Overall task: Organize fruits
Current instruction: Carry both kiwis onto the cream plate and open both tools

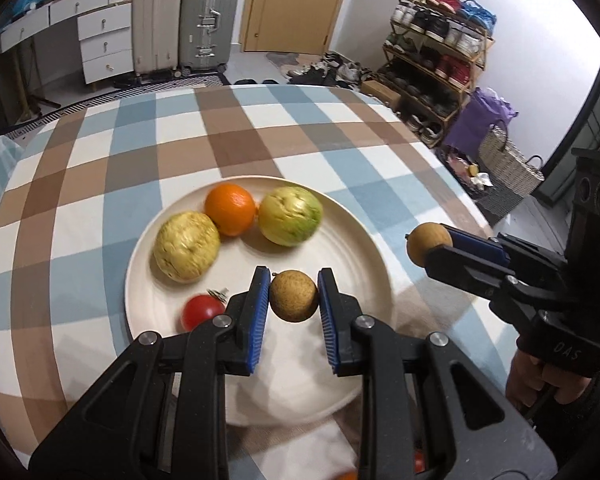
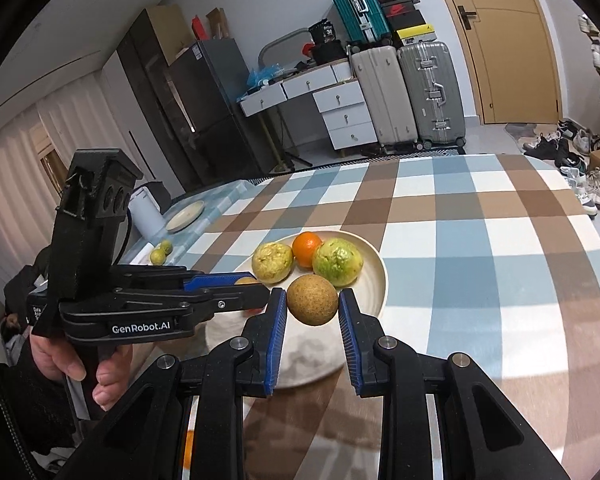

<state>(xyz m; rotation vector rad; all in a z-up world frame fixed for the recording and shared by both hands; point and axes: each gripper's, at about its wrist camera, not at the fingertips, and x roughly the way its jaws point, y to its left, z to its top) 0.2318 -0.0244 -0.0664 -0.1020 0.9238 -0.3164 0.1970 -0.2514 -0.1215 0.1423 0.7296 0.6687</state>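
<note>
Four fruits are already laid on the plate point(image 1: 356, 240), a small brown fruit point(image 1: 293, 295) is clamped in the left gripper point(image 1: 294, 300) and another point(image 2: 312, 299) in the right gripper point(image 2: 313, 306) above it, while two greenish fruits point(image 2: 162, 252), seemingly limes, are left aside.

The right gripper point(image 2: 313, 306) clamped a round brown fruit point(image 2: 312, 299) above the near edge of a cream plate point(image 2: 374, 276). An orange point(image 2: 306, 249) and two yellow-green fruits lay at the plate's far edge. The left gripper point(image 2: 256, 286), hand-held, reached in alongside.
</note>
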